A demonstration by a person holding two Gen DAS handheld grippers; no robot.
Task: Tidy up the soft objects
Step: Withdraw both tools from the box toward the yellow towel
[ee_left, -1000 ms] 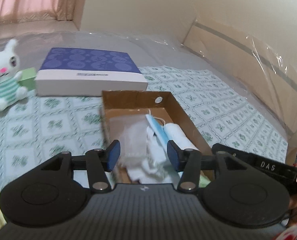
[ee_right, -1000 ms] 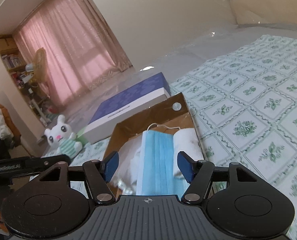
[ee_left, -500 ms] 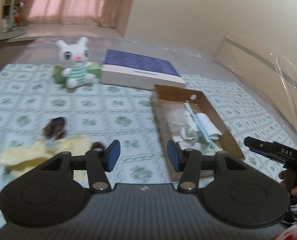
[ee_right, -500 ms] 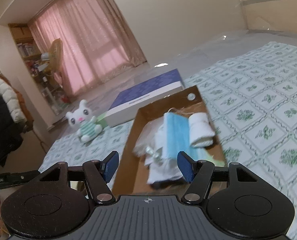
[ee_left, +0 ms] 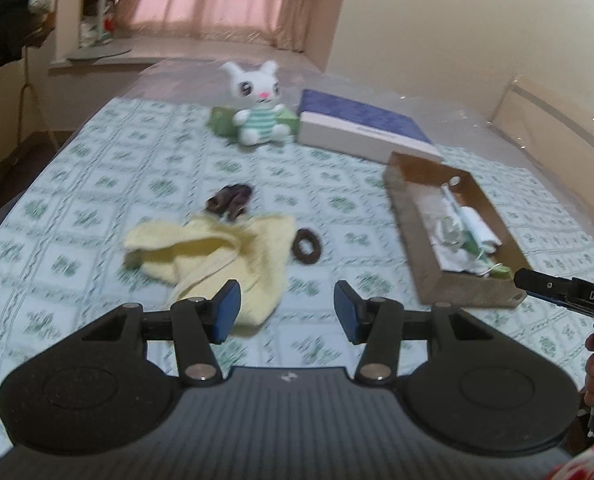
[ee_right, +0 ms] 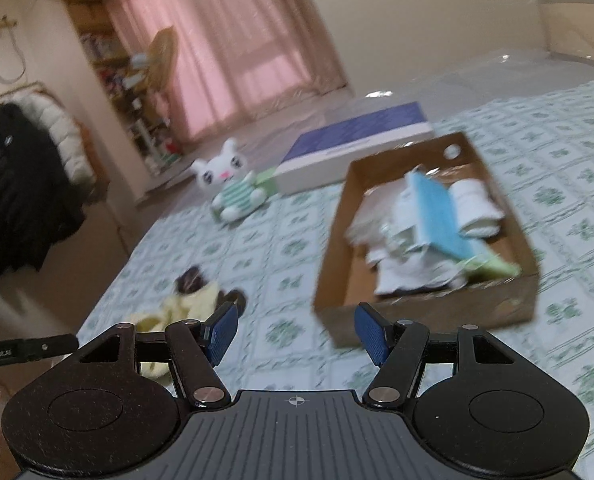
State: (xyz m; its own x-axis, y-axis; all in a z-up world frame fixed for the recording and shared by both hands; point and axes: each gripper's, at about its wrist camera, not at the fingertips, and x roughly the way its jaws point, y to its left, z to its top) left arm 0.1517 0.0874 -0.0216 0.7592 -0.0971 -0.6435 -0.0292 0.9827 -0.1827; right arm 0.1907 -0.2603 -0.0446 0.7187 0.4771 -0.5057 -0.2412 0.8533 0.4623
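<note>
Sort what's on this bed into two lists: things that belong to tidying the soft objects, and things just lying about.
Belongs to the job:
- yellow cloth
- brown hair tie
- dark scrunchie
- cardboard box, already holding a blue face mask and white cloths
- possibly the plush rabbit

Just lying about:
- blue-topped flat box
- green pack behind the rabbit

Fuzzy yellow cloth (ee_left: 225,256); matt cardboard box (ee_left: 425,248).
</note>
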